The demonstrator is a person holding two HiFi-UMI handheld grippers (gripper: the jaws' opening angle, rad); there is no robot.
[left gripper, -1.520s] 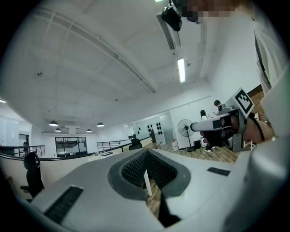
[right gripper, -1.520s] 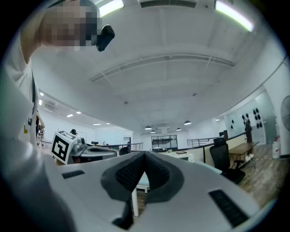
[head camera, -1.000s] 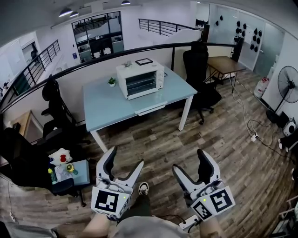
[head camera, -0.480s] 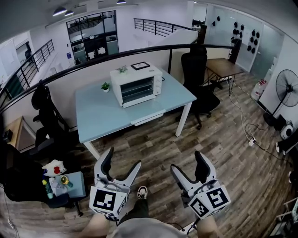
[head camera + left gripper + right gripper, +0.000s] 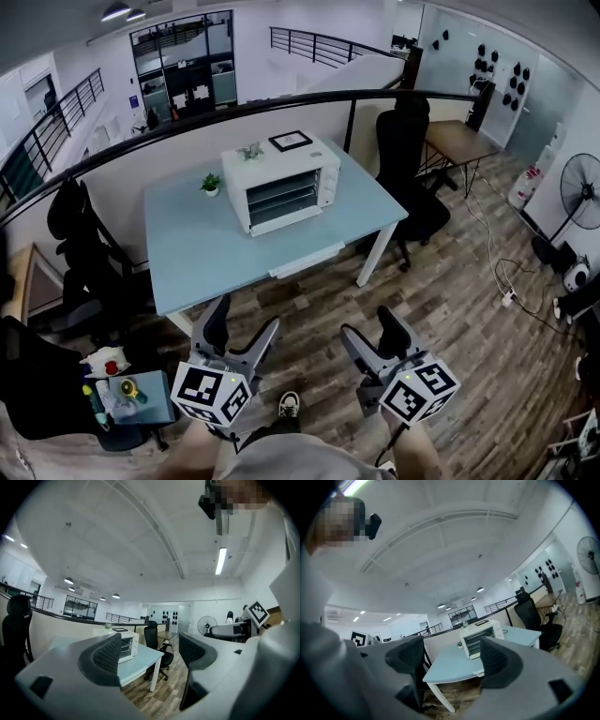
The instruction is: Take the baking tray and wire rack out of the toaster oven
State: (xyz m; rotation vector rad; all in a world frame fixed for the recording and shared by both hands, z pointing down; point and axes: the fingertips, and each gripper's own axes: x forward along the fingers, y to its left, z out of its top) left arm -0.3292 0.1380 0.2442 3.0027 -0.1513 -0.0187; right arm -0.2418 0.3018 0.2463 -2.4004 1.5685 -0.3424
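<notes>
While both grippers hang well short of the desk (image 5: 211, 262), the step in hand reads as the approach; nothing is touched yet. The desk fills the middle of the head view, with wood floor (image 5: 309, 286) between it and the grippers.

The toaster oven (image 5: 281, 187) stands on the desk in the upper centre of the frame, and its glass door looks shut. I judge the baking tray and wire rack to be inside it. Dark level bars show through the glass, too small to tell which is which.

The left gripper (image 5: 244, 323) is at the lower left and the right gripper (image 5: 370, 328) at the lower right, both aimed toward the desk.
- **Left gripper view:** the jaws are apart with nothing between them; the far-off toaster oven (image 5: 125, 645) shows just left of the gap.
- **Right gripper view:** the jaws are apart and closing a little, with nothing between them; the toaster oven (image 5: 482, 637) sits in the gap.

Small stuff: a potted plant (image 5: 211, 183) is left of the oven and a dark frame (image 5: 291, 141) lies on its top.

The next move calls for closing in on the front of the desk. One gripper then has to pull the door down before the tray or rack can be gripped.
</notes>
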